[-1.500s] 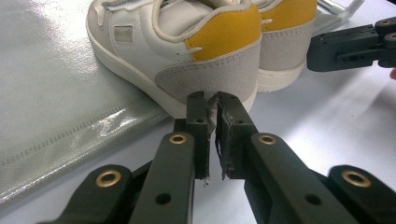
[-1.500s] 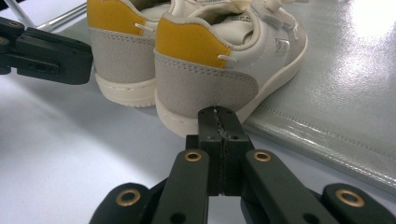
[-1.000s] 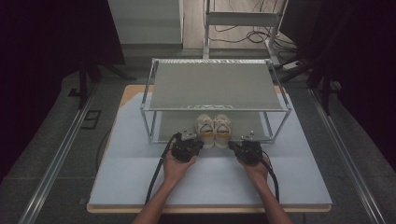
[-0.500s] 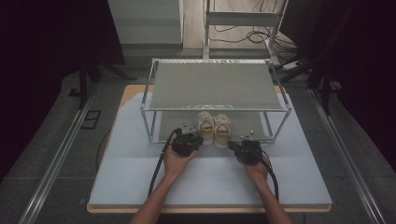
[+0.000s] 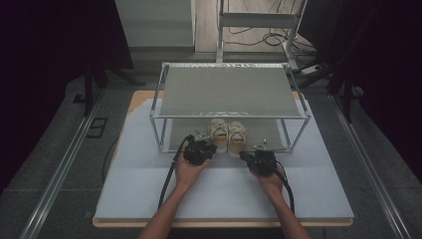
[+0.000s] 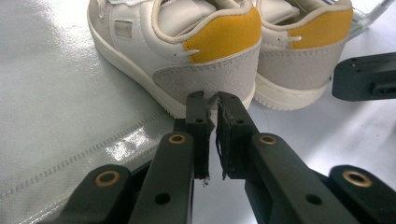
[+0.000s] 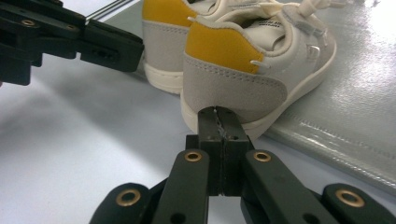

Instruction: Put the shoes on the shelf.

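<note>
Centre of the high view: pair of shoes on the rack's lower shelf, heels toward you. Your left tongs sit at the left shoe's heel, nearly together, gripping nothing. Your right tongs, together and empty, point at the right shoe's heel.

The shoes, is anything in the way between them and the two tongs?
No, nothing visible. The left tongs point straight at the heel of the left shoe, and the right tongs sit right at the heel of the right shoe. Both tongs are shut and hold nothing.
</note>
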